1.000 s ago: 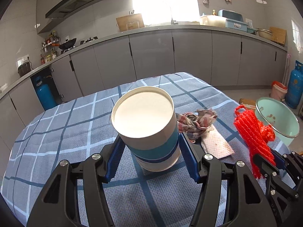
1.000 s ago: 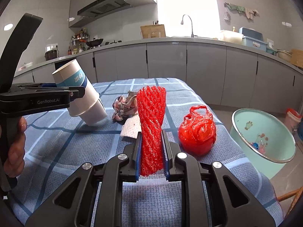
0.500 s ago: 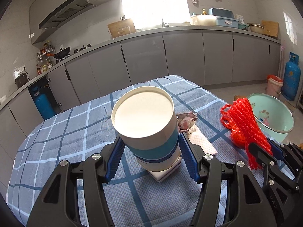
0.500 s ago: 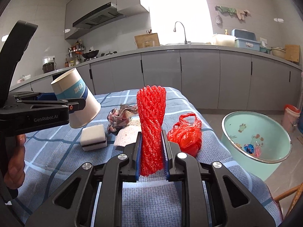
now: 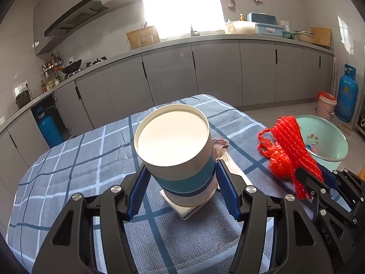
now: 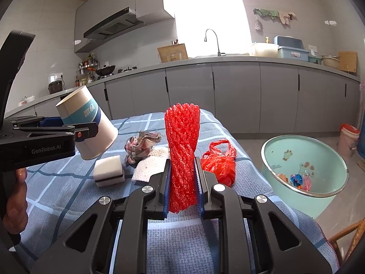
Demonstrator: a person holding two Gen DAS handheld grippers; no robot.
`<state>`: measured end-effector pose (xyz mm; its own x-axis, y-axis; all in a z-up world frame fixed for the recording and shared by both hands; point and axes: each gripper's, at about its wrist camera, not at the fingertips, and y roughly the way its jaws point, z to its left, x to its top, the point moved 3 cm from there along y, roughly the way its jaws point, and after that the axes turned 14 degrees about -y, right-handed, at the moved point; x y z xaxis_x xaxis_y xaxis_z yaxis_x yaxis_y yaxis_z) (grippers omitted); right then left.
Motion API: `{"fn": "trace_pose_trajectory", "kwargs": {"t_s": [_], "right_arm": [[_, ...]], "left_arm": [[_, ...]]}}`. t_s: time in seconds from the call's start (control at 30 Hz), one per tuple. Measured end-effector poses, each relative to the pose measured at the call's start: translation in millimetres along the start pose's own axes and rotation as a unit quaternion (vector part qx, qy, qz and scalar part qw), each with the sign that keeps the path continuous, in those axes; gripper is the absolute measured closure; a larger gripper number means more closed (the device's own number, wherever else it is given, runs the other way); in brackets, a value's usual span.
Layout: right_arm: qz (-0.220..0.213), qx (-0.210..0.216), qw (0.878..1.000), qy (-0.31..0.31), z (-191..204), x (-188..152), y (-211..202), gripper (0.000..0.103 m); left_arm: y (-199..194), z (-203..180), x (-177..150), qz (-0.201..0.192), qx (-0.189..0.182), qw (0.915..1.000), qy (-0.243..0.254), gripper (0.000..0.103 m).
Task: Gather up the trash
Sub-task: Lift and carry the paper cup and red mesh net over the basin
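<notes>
Left gripper (image 5: 182, 182) jaws clamped on cup (image 5: 175, 150) – right gripper (image 6: 183, 189) jaws clamped on red net (image 6: 182, 146), above worktop (image 6: 68, 182).

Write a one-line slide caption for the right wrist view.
Right gripper clamps a red foam net; left gripper holds a paper cup above the checked tablecloth.

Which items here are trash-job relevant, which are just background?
Job:
paper cup in left gripper
red foam net in right gripper
red plastic bag
crumpled wrapper
paper towel
green basin

Background:
sponge
gas cylinder
wok
</notes>
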<state>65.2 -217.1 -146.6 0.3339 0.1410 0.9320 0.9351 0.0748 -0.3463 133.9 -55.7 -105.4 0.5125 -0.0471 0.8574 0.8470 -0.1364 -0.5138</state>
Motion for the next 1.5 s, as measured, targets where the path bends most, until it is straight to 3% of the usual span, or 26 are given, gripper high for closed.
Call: {"fn": "trace_pose_trajectory", "kwargs": {"t_s": [0.53,1.03,1.23,1.5], "right_arm": [[-0.004,-0.040,0.998,0.040,-31,-5,-10,0.084],[-0.003,-0.052,0.998,0.033,-29,-3,-9,0.084],[-0.006,-0.060,0.998,0.036,-36,2,-11,0.084],[0.004,-0.084,0.995,0.057,-68,5,-15,0.084]], "left_arm": [[-1,-15,15,-0.015,-0.044,0.9989,-0.006,0.044],[-4,38,43,-0.047,0.014,0.9979,-0.042,0.044],[3,19,46,-0.042,-0.007,0.9988,-0.026,0.044],[11,-42,54,-0.045,-0.064,0.9968,0.020,0.044]]}}
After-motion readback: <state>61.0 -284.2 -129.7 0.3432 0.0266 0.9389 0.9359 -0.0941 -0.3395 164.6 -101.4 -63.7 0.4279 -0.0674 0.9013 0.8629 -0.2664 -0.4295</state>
